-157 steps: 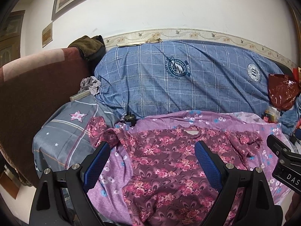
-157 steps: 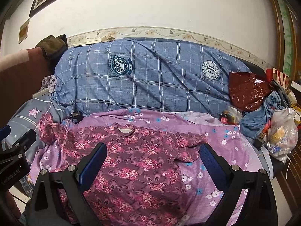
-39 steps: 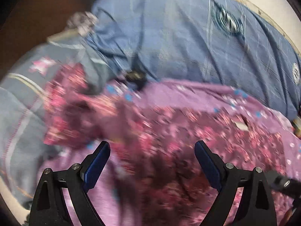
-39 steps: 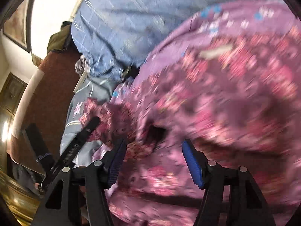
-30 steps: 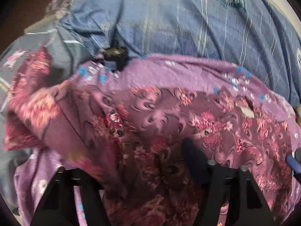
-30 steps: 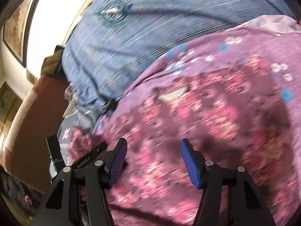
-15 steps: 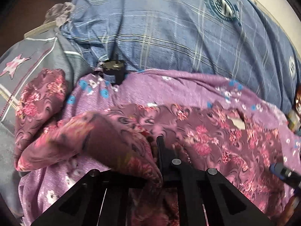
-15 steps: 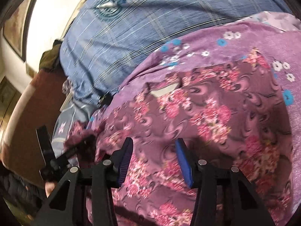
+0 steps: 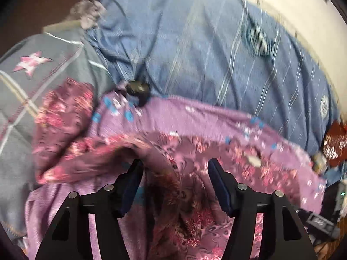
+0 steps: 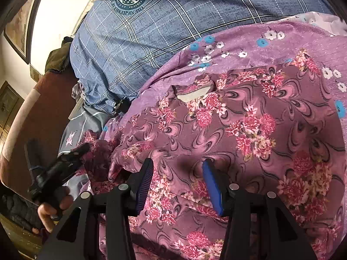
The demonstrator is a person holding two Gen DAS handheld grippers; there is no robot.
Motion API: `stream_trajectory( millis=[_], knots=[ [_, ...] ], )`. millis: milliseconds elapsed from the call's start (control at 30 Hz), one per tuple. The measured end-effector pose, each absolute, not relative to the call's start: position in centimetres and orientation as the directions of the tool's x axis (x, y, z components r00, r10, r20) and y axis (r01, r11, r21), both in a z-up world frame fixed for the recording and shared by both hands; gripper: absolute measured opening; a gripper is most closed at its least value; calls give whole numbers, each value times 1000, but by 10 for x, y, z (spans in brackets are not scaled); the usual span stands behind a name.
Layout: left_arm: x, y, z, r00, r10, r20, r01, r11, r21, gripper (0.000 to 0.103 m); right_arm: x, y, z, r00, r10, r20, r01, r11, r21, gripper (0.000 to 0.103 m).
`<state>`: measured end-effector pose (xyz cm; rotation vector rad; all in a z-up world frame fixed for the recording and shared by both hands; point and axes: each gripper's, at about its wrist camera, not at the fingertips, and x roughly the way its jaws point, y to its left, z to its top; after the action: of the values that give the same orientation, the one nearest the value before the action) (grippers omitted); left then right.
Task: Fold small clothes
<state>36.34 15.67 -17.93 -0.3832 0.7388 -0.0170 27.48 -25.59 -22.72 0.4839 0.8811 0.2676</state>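
A small maroon shirt with pink flowers (image 10: 249,125) lies flat on a purple flowered sheet (image 10: 234,41), neck label toward the blue bedding. Its left sleeve side (image 9: 91,158) is lifted into a loose fold toward the middle. My left gripper (image 9: 175,173) is open, its fingers either side of that folded edge; the view is blurred. It also shows in the right wrist view (image 10: 71,156), at the shirt's left edge. My right gripper (image 10: 176,173) is open, low over the shirt's middle, and holds nothing.
A blue checked quilt (image 10: 164,28) rises behind the sheet. A grey star-print pillow (image 9: 36,69) lies at the left. A small black object (image 9: 138,88) sits where quilt and sheet meet. A red bag (image 9: 336,143) and clutter are at the far right.
My left gripper was shut on the shirt's left side and carried it inward; its jaws have now opened and the fold has dropped. My right gripper has narrowed a little over the shirt.
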Motion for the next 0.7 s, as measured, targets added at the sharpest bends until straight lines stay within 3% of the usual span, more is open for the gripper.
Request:
stream_trajectory(
  millis=[67,233,267,300,433,567,700],
  knots=[
    [353,156,-179,736,-202,-646,-90,917,-389,64,277,-255,-229,607,422,-673,-25,857,514,50],
    [352,123,-192,612,-463,-642,83,844,-530,60,278,-250,-234,593,422,-686,-26,862,507,50],
    [354,118,-197,583,-481,-655,84,837,-540,56,278,-250,-234,594,420,-686,-27,863,504,50],
    [356,114,-203,554,-492,-672,75,833,-549,51,278,-250,-234,595,417,-687,-27,865,501,50],
    [363,110,-223,471,-483,-738,-2,836,-549,50,280,-252,-237,590,413,-694,-16,865,502,50],
    [377,119,-224,489,-403,-773,-74,864,-498,59,284,-251,-239,583,406,-704,-13,870,492,50],
    [388,134,-241,459,-416,-785,-178,822,-540,59,283,-250,-239,580,406,-706,-12,871,491,50]
  ],
)
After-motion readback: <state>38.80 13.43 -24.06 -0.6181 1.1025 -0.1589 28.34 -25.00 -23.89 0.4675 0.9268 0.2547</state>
